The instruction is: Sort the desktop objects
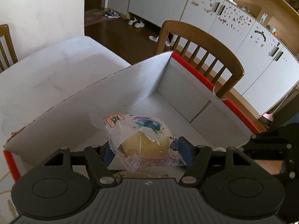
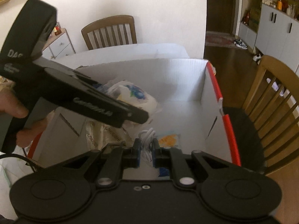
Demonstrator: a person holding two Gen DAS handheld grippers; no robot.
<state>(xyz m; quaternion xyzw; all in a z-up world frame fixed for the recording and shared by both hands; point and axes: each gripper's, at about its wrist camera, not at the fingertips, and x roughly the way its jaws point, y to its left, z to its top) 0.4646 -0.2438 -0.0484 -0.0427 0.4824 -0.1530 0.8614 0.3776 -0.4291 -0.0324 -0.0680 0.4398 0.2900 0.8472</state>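
My left gripper (image 1: 147,152) is shut on a wrapped bread bun (image 1: 143,140) in a clear printed packet, held above the inside of a white cardboard box (image 1: 142,78) with red edges. From the right wrist view that same bun (image 2: 136,97) hangs in the left tool over the box (image 2: 186,78). My right gripper (image 2: 145,149) is shut on a coiled white cable (image 2: 147,136), low over the box's near side. A yellow-and-white packet (image 2: 168,140) lies on the box floor beyond the cable.
A clear wrapped snack packet (image 2: 104,136) lies in the box's near left part. Wooden chairs (image 1: 201,56) (image 2: 110,31) stand around the white table (image 1: 46,71). White cabinets (image 1: 233,28) line the far wall. A hand (image 2: 13,108) grips the left tool.
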